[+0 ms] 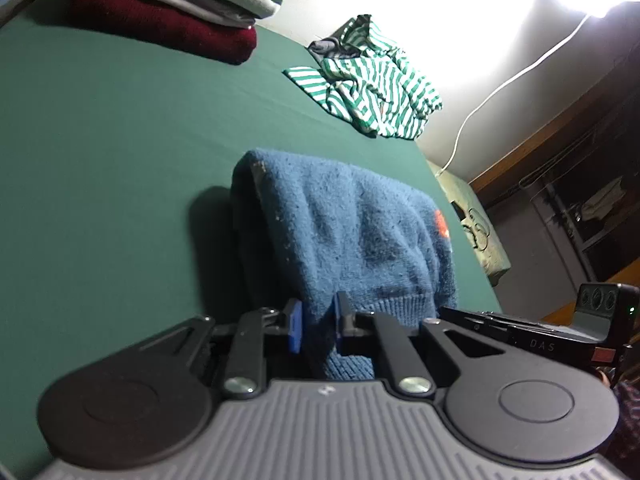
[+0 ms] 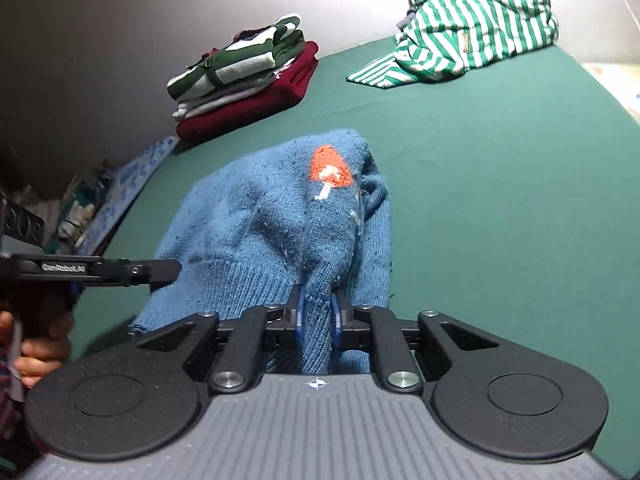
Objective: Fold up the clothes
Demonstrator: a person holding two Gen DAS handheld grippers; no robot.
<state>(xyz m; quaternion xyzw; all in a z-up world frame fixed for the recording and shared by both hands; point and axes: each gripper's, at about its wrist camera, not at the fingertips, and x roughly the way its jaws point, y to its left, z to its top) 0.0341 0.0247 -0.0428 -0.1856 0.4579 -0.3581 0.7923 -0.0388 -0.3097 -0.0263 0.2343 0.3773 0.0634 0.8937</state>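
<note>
A blue knit sweater (image 1: 352, 232) with an orange mushroom patch (image 2: 330, 168) is lifted off the green bed sheet (image 1: 100, 160), hanging between both grippers. My left gripper (image 1: 318, 326) is shut on the ribbed hem of the blue sweater. My right gripper (image 2: 318, 312) is shut on another bunched edge of the blue sweater (image 2: 260, 232). Seen from the right wrist view, the left gripper (image 2: 120, 270) comes in from the left edge, held by a hand (image 2: 36, 348). The right gripper's body (image 1: 540, 332) shows at the right of the left wrist view.
A stack of folded clothes (image 2: 248, 84), dark red at the bottom, sits at the back by the wall. A crumpled green-and-white striped shirt (image 2: 472, 28) lies at the far right of the bed sheet (image 2: 500, 200). A white cable (image 1: 500, 92) hangs down the wall.
</note>
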